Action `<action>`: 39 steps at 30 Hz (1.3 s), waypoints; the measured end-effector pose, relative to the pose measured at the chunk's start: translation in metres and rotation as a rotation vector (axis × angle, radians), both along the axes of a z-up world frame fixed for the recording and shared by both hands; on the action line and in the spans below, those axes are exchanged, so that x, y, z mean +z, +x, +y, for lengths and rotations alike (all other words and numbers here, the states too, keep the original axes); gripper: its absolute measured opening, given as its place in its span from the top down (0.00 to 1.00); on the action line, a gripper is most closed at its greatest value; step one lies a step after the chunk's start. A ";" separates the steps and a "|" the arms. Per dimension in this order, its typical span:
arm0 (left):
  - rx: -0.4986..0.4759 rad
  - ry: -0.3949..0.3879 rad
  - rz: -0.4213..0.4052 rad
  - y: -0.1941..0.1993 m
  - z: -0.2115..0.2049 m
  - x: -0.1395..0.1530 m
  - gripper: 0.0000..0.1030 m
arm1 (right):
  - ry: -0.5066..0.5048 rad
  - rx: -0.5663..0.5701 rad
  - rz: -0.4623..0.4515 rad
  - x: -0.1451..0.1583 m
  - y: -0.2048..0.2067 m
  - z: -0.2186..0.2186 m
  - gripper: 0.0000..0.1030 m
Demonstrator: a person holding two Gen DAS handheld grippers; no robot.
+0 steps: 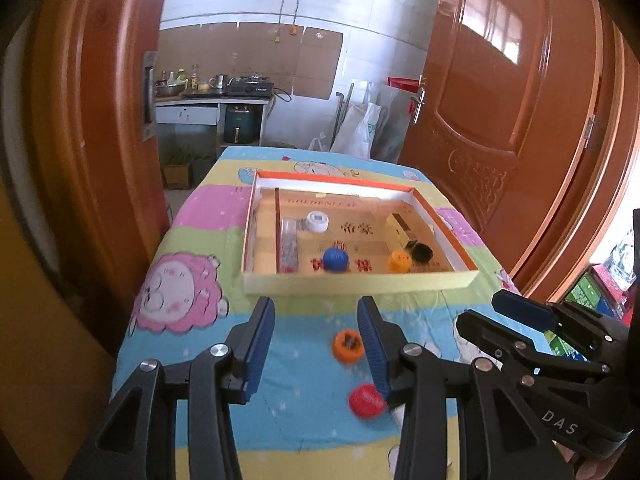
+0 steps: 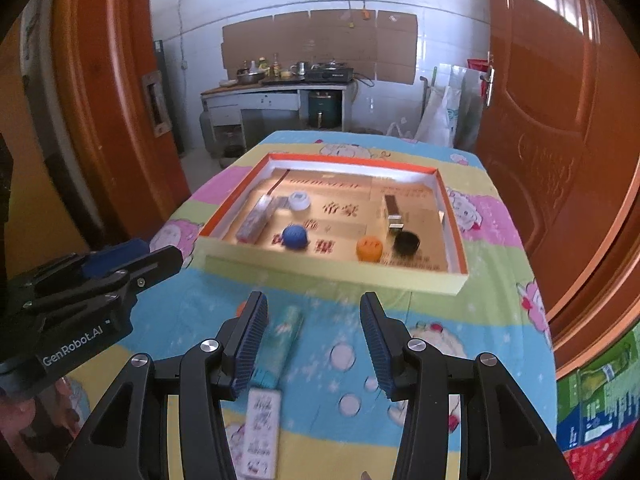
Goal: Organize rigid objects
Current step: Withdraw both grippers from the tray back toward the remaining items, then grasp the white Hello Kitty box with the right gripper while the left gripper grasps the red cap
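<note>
Grippers both part-open, empty: left gripper (image 1: pixel 316 344), right gripper (image 2: pixel 314 344). Tray (image 1: pixel 360 282) at 12 o'clock, already holding caps. Orange cap (image 1: pixel 347 345) between left jaws, untouched; red cap (image 1: pixel 366 400) at 5 o'clock of it. Green tube (image 2: pixel 282 344) beside right gripper's left finger. Risk: finger nudges cap, rolls off cloth.

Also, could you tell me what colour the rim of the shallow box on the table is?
Orange along the top edge of the box rim, clearest in the right wrist view.

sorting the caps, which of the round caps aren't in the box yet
Two: the orange cap and the red cap, both lying on the cloth near the left claw. The blue, the other orange and the black one already sit inside the box.
</note>
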State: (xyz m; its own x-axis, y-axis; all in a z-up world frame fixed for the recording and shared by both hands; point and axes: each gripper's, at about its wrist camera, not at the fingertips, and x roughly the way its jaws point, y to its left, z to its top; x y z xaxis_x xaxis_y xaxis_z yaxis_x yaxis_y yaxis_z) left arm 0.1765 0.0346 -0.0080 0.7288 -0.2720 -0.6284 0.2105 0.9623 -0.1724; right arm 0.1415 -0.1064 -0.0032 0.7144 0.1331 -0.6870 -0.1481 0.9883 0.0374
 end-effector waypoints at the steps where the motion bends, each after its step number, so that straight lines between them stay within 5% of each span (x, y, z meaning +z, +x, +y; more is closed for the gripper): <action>1: 0.005 0.004 -0.002 -0.006 0.000 -0.002 0.58 | -0.002 0.000 -0.001 -0.003 -0.006 0.002 0.52; 19: 0.024 0.028 -0.003 -0.043 0.011 -0.030 0.58 | -0.009 0.064 0.115 -0.079 -0.044 0.032 0.52; 25: -0.019 0.054 -0.005 -0.044 0.003 -0.031 0.58 | -0.010 0.075 0.127 -0.083 -0.043 0.035 0.52; 27: -0.033 0.057 0.000 -0.043 0.000 -0.033 0.58 | -0.018 0.077 0.144 -0.087 -0.041 0.037 0.74; 39: -0.198 0.155 0.060 -0.041 -0.038 -0.059 0.58 | -0.016 0.037 0.137 -0.088 -0.046 0.011 0.74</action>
State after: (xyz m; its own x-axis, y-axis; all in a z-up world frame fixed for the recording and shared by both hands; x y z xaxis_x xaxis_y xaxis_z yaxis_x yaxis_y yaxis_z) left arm 0.1360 -0.0037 -0.0669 0.6308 -0.3029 -0.7144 0.3916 0.9191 -0.0438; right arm 0.0954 -0.0956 -0.0911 0.6088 0.1454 -0.7799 -0.1786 0.9829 0.0438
